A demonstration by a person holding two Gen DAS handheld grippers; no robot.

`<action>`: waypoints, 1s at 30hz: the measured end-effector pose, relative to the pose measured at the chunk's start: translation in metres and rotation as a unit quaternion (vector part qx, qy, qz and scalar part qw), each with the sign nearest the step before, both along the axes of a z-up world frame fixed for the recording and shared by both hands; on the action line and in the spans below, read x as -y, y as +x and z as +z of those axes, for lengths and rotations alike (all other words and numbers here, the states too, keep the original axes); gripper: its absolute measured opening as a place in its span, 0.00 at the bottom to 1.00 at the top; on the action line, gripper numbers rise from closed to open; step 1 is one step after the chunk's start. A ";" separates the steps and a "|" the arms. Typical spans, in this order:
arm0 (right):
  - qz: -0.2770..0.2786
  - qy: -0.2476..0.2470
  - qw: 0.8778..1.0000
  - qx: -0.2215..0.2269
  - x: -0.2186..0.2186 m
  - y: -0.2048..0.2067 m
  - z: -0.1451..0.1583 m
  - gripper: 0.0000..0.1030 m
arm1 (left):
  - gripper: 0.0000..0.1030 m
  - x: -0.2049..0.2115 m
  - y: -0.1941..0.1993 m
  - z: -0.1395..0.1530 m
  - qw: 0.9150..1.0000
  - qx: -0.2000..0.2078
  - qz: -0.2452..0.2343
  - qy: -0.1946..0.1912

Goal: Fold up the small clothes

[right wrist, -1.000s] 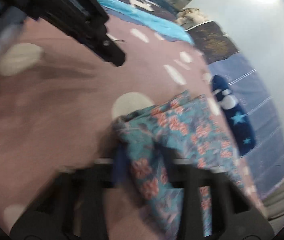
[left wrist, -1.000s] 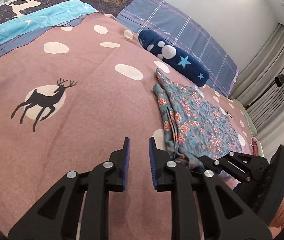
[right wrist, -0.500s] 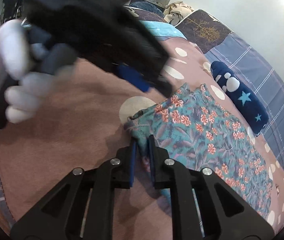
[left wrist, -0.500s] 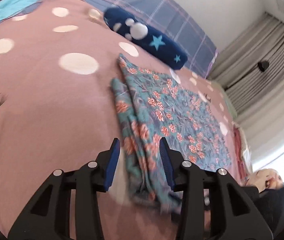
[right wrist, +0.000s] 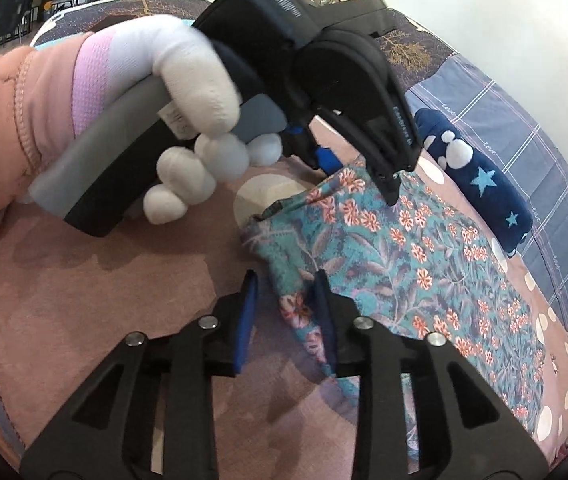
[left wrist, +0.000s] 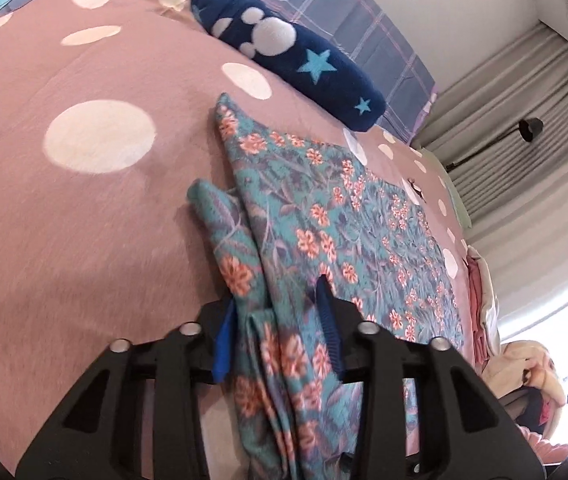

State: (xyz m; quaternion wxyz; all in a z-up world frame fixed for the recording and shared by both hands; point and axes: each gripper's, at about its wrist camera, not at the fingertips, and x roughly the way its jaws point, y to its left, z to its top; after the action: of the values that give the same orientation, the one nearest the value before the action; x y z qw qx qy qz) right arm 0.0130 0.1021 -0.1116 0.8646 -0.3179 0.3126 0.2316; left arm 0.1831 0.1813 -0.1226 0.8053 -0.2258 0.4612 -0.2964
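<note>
- My left gripper has its jaws parted, with the bunched near edge of the floral garment lying between the blue pads; I see gaps on both sides, so no firm clamp.
- My right gripper is also spread, its right pad touching a fold at the garment's near corner, the left pad clear of the cloth.
- From the right wrist view, the left gripper sits over the garment's far corner, held by a white-gloved hand.
- The garment lies mostly flat on the pink dotted bedspread.
- A navy star-print cushion rests beyond it, near the plaid bedding.
</note>
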 end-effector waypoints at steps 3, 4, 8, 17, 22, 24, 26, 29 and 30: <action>-0.011 -0.012 1.000 0.008 -0.009 0.007 -0.002 0.33 | 0.25 0.004 0.011 -0.005 1.000 -0.008 -0.006 -0.007; -0.014 -0.017 1.000 0.015 -0.013 0.009 -0.003 0.34 | 0.23 0.005 0.015 -0.005 1.000 -0.012 -0.007 -0.012; -0.021 -0.044 0.998 0.046 -0.030 0.014 -0.009 0.31 | 0.11 0.006 0.027 -0.006 0.999 -0.023 -0.007 -0.021; -0.044 0.047 0.996 0.056 -0.003 0.009 0.030 0.09 | 0.09 0.004 0.019 0.021 0.998 0.014 -0.002 -0.059; -0.055 0.094 0.993 0.053 0.018 0.008 0.045 0.09 | 0.09 0.021 0.013 0.050 0.998 0.041 -0.008 -0.037; -0.063 0.117 0.990 0.056 0.029 0.006 0.054 0.09 | 0.09 0.027 0.011 0.058 0.998 0.047 -0.008 -0.033; -0.071 0.139 0.986 0.059 0.042 0.004 0.063 0.09 | 0.09 0.034 0.009 0.065 0.998 0.053 -0.008 -0.032; -0.087 0.171 0.979 0.061 0.065 0.000 0.075 0.09 | 0.09 0.050 0.007 0.074 0.998 0.057 -0.007 -0.035; -0.093 0.181 0.977 0.060 0.073 0.000 0.078 0.09 | 0.09 0.056 0.007 0.077 0.998 0.057 -0.006 -0.036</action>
State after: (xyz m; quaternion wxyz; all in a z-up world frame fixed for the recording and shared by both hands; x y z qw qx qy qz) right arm 0.0135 0.0290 -0.0337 0.9428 -0.1393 0.2412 0.1833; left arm 0.1898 0.1255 -0.0458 0.8199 -0.2341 0.4051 -0.3300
